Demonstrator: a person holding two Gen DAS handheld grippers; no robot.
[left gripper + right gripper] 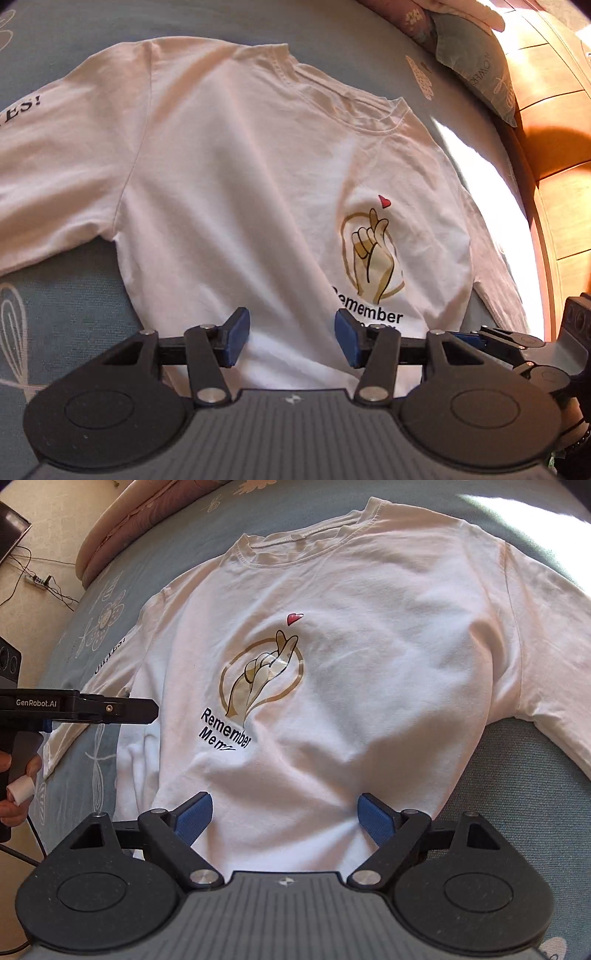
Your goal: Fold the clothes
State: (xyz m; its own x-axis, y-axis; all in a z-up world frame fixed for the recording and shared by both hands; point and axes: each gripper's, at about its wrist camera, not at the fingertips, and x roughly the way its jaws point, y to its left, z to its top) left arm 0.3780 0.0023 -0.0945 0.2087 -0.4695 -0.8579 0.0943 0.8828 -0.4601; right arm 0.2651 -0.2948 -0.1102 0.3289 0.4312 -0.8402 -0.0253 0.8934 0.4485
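A white long-sleeved T-shirt [229, 177] lies front up on a blue-grey bed cover, collar away from me. It bears a gold finger-heart print with a red heart and the words "Remember". It also shows in the right wrist view [369, 672]. My left gripper [291, 338] is open, its blue pads over the shirt's lower part, holding nothing. My right gripper [286, 818] is open over the bunched lower hem, empty. The left gripper also shows from the side in the right wrist view [110, 709], at the shirt's left edge.
The blue-grey bed cover [66, 317] has white flower prints. A pillow [476, 62] lies at the far right by a wooden floor [554, 155]. In the right wrist view a pink cushion [122, 528] lies at the far left, with cables [37, 579] on the floor.
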